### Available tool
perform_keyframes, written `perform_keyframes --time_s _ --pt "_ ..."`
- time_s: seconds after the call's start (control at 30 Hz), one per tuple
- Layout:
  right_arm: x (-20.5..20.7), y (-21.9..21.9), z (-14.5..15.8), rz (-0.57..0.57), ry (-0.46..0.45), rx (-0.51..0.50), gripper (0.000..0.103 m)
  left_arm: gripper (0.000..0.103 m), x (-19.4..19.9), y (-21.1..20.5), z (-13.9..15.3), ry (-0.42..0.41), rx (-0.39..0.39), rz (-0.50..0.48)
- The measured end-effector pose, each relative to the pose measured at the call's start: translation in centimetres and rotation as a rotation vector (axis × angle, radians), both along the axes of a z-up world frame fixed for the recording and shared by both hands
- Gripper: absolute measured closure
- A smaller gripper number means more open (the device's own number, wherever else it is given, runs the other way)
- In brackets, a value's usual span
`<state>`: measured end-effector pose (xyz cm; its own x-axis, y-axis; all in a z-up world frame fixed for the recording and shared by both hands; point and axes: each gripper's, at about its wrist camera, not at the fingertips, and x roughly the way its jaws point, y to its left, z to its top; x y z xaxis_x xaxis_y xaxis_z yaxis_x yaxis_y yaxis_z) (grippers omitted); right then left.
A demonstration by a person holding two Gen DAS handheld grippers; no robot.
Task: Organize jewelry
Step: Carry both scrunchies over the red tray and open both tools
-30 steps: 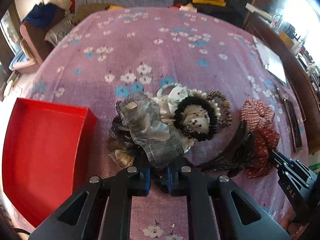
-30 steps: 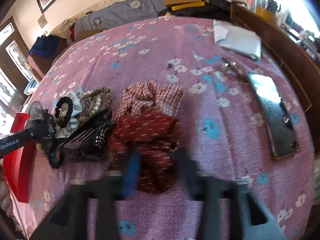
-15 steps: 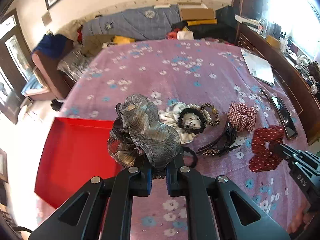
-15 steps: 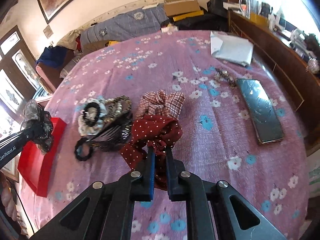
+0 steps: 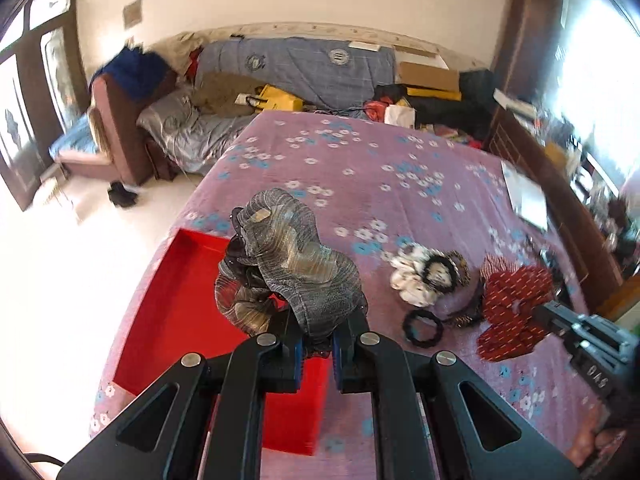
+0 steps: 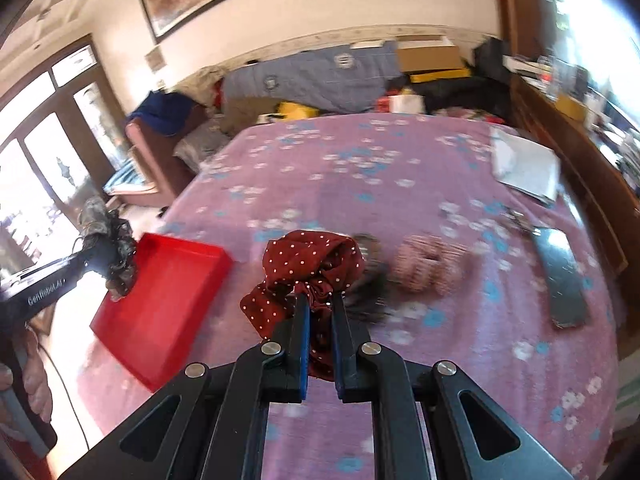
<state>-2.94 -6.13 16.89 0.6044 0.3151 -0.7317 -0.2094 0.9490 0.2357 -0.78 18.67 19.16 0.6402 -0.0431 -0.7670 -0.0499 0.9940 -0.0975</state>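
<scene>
My left gripper [image 5: 318,328] is shut on a bunch of grey striped scrunchies [image 5: 296,264], held in the air over the red tray [image 5: 176,308]. My right gripper [image 6: 320,304] is shut on a dark red dotted scrunchie [image 6: 312,260], lifted off the purple flowered bedspread [image 6: 360,168]. On the bed lie a white and black scrunchie [image 5: 424,276], a black hair tie [image 5: 422,326] and a checked scrunchie [image 6: 428,264]. The red tray [image 6: 168,292] sits at the bed's left edge. The right wrist view is blurred.
A dark phone [image 6: 560,276] and a white paper [image 6: 524,168] lie on the bed's right side, by a wooden ledge. Bedding and boxes crowd the far end. The floor drops off left of the tray. A person's hand [image 6: 16,380] holds the left gripper.
My right gripper has shut on the red dotted scrunchie and lifted it off the bed. My left gripper has risen with the grey scrunchies and moved over the red tray.
</scene>
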Motion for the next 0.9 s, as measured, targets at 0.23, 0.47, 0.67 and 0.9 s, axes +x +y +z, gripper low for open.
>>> perform_keyframes --time_s 0.23,0.47,0.67,0.9 --pt "3.1 8.1 -1.0 0.126 0.045 0.072 0.093 0.093 2.2 8.3 -0.5 0.015 -0.038 0.041" --pt "7.4 15.0 -4.9 0.186 0.151 0.085 0.092 0.093 7.0 12.7 -5.4 0.125 -0.015 0.081" --pt "10.7 19.4 -9.0 0.193 0.231 0.057 0.092 0.089 9.9 14.9 -9.7 0.197 -0.013 0.1" --pt "12.5 21.8 -11.2 0.173 0.273 0.06 0.089 0.059 11.3 15.7 -10.0 0.179 -0.048 0.094"
